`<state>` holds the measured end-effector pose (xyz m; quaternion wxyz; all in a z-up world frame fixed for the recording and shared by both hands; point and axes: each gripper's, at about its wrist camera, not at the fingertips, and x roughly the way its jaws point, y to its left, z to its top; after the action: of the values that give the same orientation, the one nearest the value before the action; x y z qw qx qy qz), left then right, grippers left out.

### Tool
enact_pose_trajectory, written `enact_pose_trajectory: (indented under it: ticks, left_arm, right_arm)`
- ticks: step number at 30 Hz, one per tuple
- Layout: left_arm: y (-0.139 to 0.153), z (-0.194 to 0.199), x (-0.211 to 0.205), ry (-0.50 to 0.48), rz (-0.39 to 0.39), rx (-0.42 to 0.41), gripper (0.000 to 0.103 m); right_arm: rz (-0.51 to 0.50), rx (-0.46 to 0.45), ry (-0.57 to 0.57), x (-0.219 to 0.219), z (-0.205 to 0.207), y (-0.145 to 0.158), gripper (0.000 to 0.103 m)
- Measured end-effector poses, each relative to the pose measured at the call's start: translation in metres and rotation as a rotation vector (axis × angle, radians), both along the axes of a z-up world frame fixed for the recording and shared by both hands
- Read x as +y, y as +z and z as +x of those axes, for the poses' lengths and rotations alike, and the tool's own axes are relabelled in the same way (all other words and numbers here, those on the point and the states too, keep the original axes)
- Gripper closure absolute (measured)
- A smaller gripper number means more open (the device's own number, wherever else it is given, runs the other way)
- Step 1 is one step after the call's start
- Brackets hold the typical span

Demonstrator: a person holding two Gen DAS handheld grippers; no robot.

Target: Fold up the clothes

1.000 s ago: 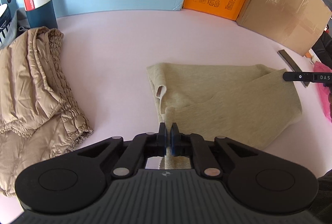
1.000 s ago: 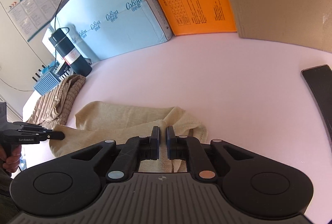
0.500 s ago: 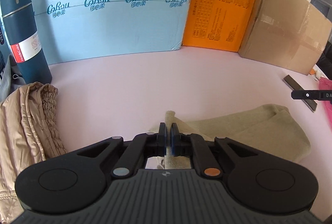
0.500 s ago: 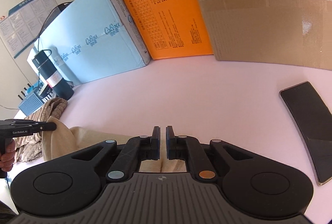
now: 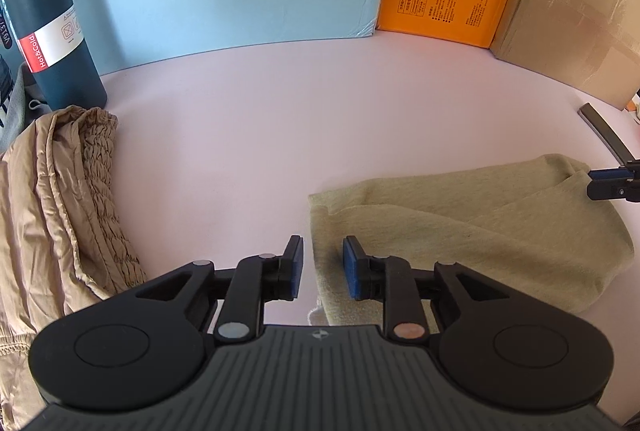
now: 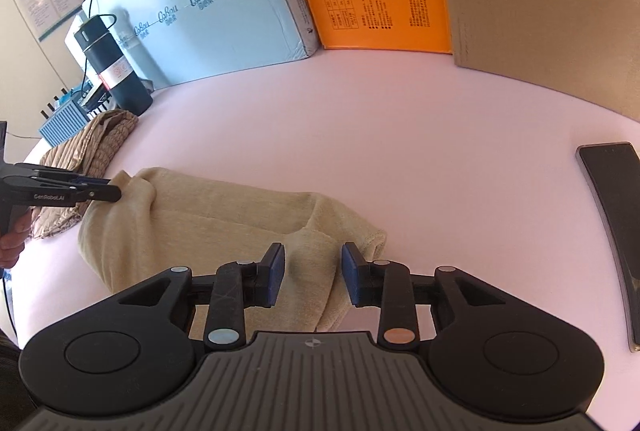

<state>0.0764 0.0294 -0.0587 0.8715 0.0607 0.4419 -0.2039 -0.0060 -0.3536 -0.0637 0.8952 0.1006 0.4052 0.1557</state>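
the olive cloth [image 5: 472,231] lay folded over on the pink tabletop [image 5: 280,119], so one fold looked done; more folding probably remained. both the left gripper [image 5: 322,267] and right gripper [image 6: 313,273] hung released, jaws apart, over its near edge. a tan garment [image 5: 60,199] sat bunched at the left (untouched, by its look). legible: "hot&cold" on the flask [image 5: 48,15], "genrobot.ai" on the left gripper.
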Motion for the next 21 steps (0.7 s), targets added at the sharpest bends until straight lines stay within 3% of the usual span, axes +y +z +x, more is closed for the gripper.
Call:
enact_pose_trajectory:
  ticks: [2, 5, 12, 21]
  left_arm:
    - [0.000, -0.001, 0.000, 0.004, -0.001, -0.006, 0.075]
    - [0.001, -0.002, -0.001, 0.003, 0.002, -0.013, 0.074]
    - [0.009, -0.009, 0.001, 0.003, -0.014, -0.049, 0.077]
    - [0.011, -0.010, 0.002, -0.012, -0.013, -0.038, 0.081]
  right_arm:
    - [0.009, -0.003, 0.000, 0.000, 0.002, -0.002, 0.074]
    - [-0.015, -0.002, 0.041, 0.007, 0.001, -0.001, 0.096]
    - [-0.053, -0.070, 0.056, 0.014, -0.013, 0.020, 0.096]
    - [-0.115, -0.128, 0.057, 0.017, -0.028, 0.039, 0.096]
